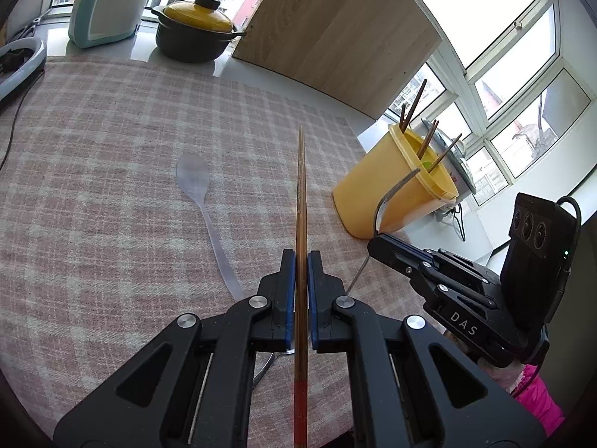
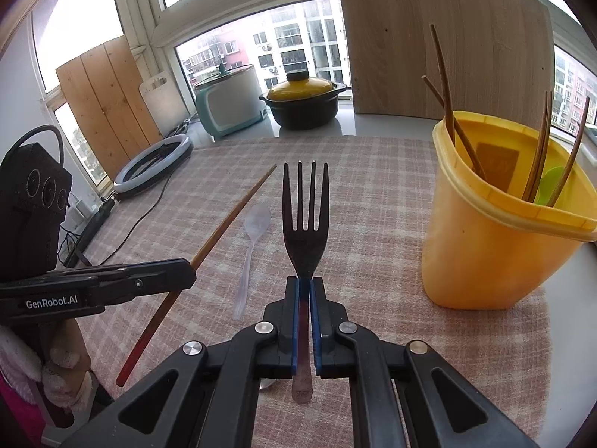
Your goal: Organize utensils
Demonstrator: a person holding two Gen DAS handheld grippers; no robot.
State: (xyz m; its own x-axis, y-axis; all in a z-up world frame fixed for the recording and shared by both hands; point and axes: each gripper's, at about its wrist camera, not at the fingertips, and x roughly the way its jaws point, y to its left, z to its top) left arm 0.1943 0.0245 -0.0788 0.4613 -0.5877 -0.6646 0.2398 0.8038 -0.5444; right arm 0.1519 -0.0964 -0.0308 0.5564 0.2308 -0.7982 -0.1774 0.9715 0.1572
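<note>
Chopsticks (image 2: 537, 156) & green utensil in yellow tub (image 2: 496, 246); L hand-held gripper (image 1: 301, 261) clamps chopstick (image 1: 300, 194), R (image 2: 304, 287) fork (image 2: 306, 216).

chopsticks: six, one (image 2: 231, 220) held, five (image 2: 444, 86) in the cup
forks: one (image 2: 306, 220)
spoons: one clear (image 2: 253, 239), one green (image 2: 548, 186)
cups: one (image 2: 496, 246)
pots: one (image 2: 302, 100)

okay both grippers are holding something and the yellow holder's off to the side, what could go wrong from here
The chopstick is pinched well back from its tip, so it could pivot in the left gripper.
The yellow holder already holds leaning chopsticks, which may block the fork.
Both grippers could collide if they reach the holder together.
</note>
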